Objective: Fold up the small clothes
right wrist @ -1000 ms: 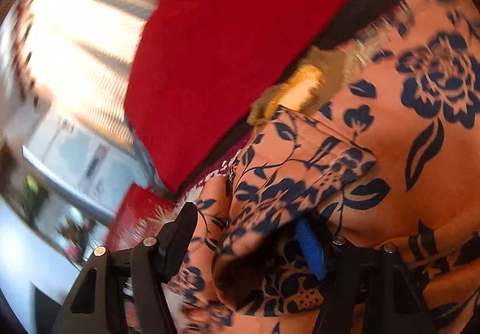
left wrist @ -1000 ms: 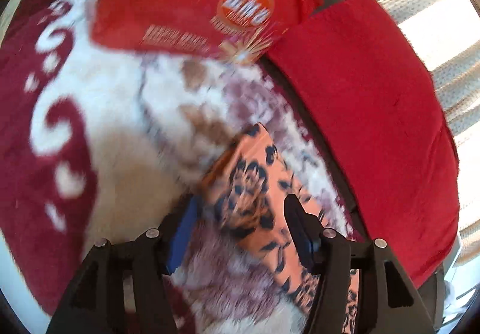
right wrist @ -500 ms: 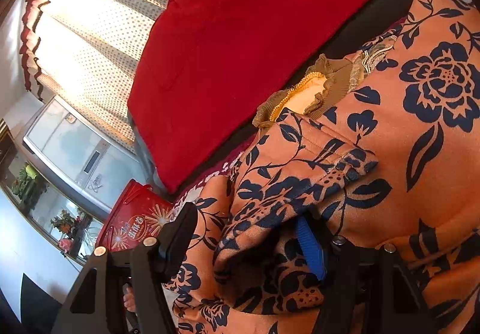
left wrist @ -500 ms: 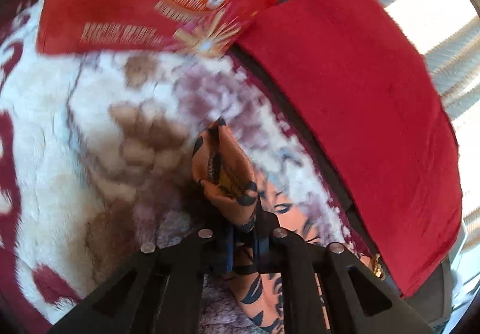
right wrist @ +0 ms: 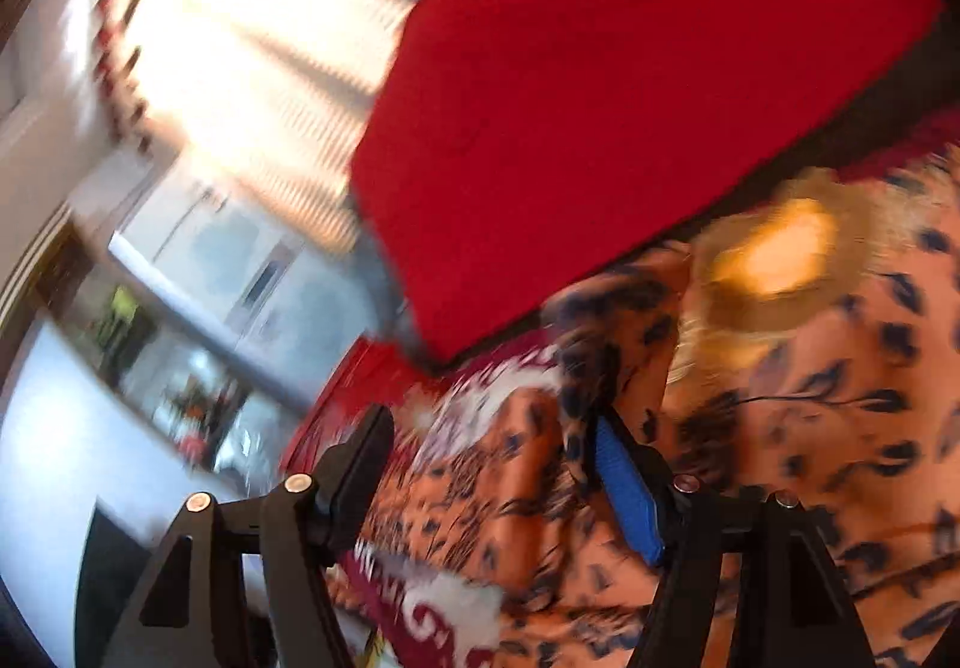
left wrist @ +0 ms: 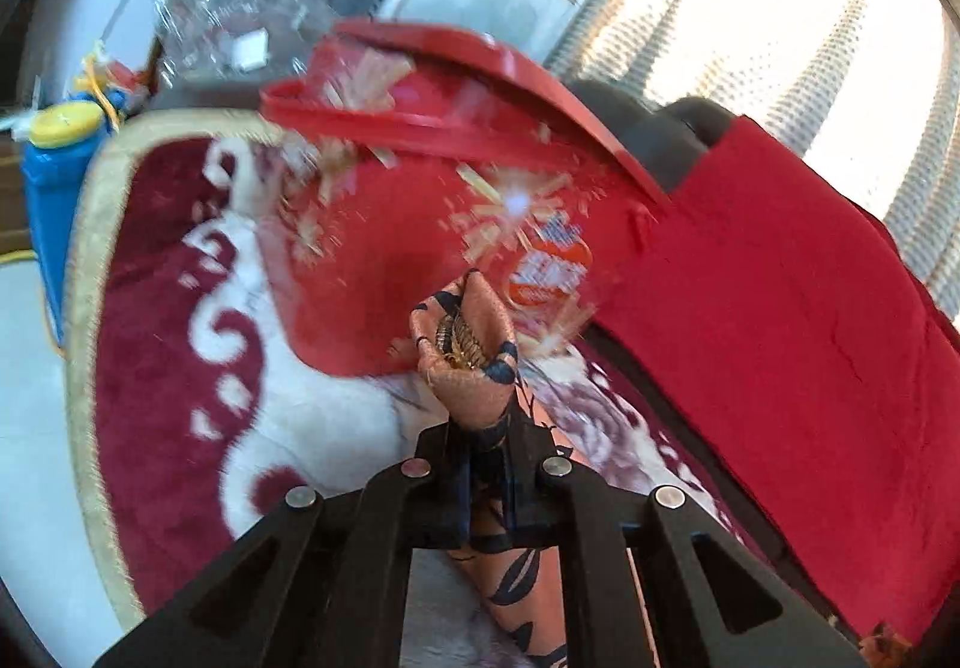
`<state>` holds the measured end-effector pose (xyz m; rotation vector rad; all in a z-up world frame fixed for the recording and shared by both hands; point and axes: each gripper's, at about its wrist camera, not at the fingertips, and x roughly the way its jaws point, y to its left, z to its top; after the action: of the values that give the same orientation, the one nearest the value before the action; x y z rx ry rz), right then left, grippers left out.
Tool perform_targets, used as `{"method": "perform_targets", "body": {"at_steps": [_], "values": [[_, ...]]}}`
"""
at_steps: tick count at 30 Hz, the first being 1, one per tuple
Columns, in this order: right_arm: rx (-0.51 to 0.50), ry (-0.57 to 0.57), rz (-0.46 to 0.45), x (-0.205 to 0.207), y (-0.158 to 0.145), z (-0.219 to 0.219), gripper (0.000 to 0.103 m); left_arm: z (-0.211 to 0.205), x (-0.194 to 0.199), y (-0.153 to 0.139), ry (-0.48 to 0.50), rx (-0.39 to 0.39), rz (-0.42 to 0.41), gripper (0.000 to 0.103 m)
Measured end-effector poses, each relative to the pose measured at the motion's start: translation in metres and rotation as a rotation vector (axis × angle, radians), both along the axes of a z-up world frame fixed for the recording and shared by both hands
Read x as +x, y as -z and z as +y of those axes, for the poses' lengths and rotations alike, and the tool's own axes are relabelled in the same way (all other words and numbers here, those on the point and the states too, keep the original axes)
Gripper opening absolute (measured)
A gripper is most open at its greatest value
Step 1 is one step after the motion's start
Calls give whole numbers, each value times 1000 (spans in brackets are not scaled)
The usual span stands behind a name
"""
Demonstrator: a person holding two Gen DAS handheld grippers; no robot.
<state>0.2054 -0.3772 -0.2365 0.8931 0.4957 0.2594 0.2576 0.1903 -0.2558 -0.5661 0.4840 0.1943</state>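
Observation:
An orange garment with dark blue flowers [right wrist: 810, 428] lies on a maroon and white blanket [left wrist: 180, 308]. My left gripper [left wrist: 480, 440] is shut on a bunched corner of this garment [left wrist: 474, 368], which sticks up beyond the fingertips and is lifted off the blanket; the rest trails down under the gripper. In the blurred right wrist view my right gripper [right wrist: 492, 458] has its jaws opening, with a fold of the cloth between them. Its left finger [right wrist: 360, 452] stands apart from the cloth. The garment's yellow-lined neck [right wrist: 774, 260] shows to the upper right.
A red printed bag [left wrist: 390, 248] lies on the blanket just beyond the lifted corner. A big red cushion [left wrist: 780, 338] runs along the right edge, in front of bright curtains [left wrist: 810, 8]. A blue bottle with a yellow cap [left wrist: 54, 158] stands off the blanket's left border.
My left gripper closed on the garment's corner and lifted it while tilting upward. The right gripper rose, and its view is now blurred, with the cloth fold looser between its jaws.

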Motion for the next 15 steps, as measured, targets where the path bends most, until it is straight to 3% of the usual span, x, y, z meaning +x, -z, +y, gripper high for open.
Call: {"method": "perform_targets", "body": {"at_steps": [3, 6, 11, 14, 15], "values": [[-7, -86, 4, 3, 0, 17, 71, 4, -12, -9, -67, 38, -33, 8], [-54, -67, 47, -2, 9, 19, 71, 2, -15, -14, -76, 61, -52, 8], [-91, -42, 205, 9, 42, 18, 69, -2, -17, -24, -59, 78, -78, 8], [-227, -98, 370, 28, 71, 37, 60, -4, -21, -29, -50, 83, -92, 8], [-299, -107, 380, 30, 70, 44, 58, -4, -22, -30, -45, 80, -96, 8]]}}
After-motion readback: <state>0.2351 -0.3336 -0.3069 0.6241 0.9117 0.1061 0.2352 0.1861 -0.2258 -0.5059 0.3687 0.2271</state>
